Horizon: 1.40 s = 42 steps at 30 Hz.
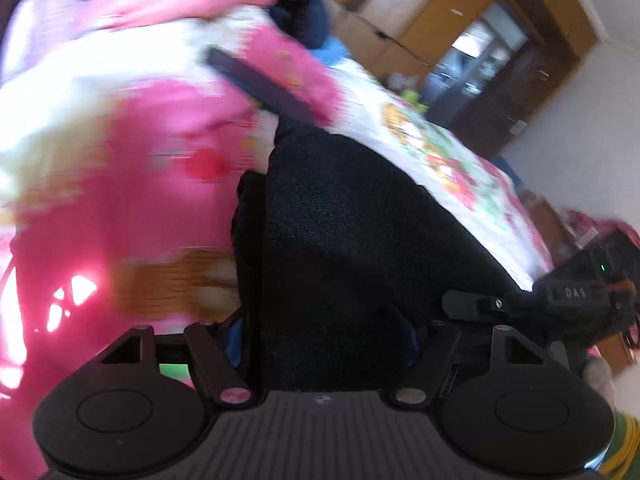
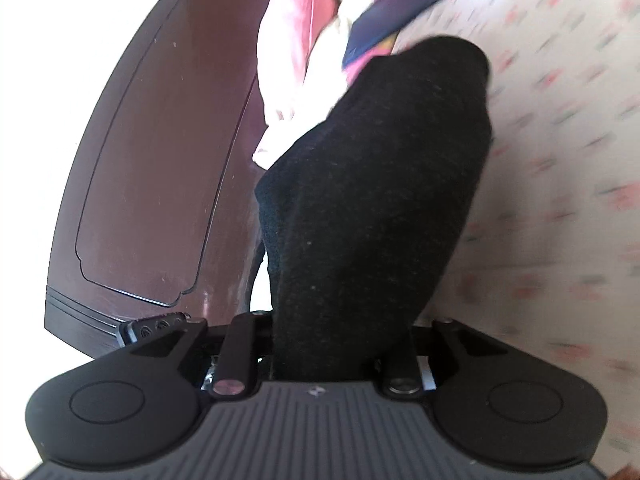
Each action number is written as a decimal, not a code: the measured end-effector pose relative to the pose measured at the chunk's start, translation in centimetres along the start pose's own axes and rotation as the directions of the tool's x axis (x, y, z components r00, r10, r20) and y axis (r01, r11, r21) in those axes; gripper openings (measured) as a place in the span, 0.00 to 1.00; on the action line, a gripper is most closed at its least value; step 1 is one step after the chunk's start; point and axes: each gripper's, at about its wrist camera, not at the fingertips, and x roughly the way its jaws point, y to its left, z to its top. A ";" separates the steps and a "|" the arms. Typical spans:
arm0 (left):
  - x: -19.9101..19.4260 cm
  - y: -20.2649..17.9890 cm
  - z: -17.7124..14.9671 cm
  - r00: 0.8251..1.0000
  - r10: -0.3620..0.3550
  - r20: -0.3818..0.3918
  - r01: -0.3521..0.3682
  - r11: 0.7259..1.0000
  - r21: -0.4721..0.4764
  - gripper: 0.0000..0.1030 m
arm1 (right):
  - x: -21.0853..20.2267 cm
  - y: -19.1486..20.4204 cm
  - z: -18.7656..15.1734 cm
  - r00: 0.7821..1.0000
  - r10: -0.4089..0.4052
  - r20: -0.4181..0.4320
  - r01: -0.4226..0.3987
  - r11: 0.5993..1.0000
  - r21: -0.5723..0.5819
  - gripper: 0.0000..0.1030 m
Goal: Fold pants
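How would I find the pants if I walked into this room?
Look for the bed with the flowery sheet beside the dark brown headboard. The pants are bunched up over it, between the two grippers. They are plain black and fuzzy, while the bedding around them is pink and white.

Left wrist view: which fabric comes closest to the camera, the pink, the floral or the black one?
The black pants: they fill the centre down to the bottom edge, while the pink quilt stays left and the floral sheet right.
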 end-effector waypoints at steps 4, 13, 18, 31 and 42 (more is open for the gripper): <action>4.5 -5.3 0.1 0.994 -0.105 -0.025 0.106 0.994 0.042 0.78 | -7.5 -0.8 0.9 0.994 -0.087 0.064 0.089 0.996 -0.019 0.25; 17.6 -13.0 -2.7 0.976 -0.179 -0.120 0.181 0.983 0.009 0.73 | -20.0 -7.6 4.9 0.910 -0.398 0.117 0.403 0.914 -0.031 0.36; 15.6 -14.5 -2.9 0.987 -0.085 -0.140 0.093 0.994 0.052 0.74 | -21.7 -10.7 2.5 0.943 -0.292 0.156 0.287 0.956 0.060 0.38; 15.9 -20.8 0.1 0.995 0.043 -0.094 -0.009 0.942 0.334 0.71 | -23.3 -9.1 5.6 0.915 -0.348 0.202 0.360 0.933 -0.023 0.36; 17.5 -19.9 -1.3 0.988 0.037 -0.152 0.006 0.961 0.275 0.75 | -29.0 -10.4 4.4 0.868 -0.443 0.224 0.452 0.892 0.014 0.53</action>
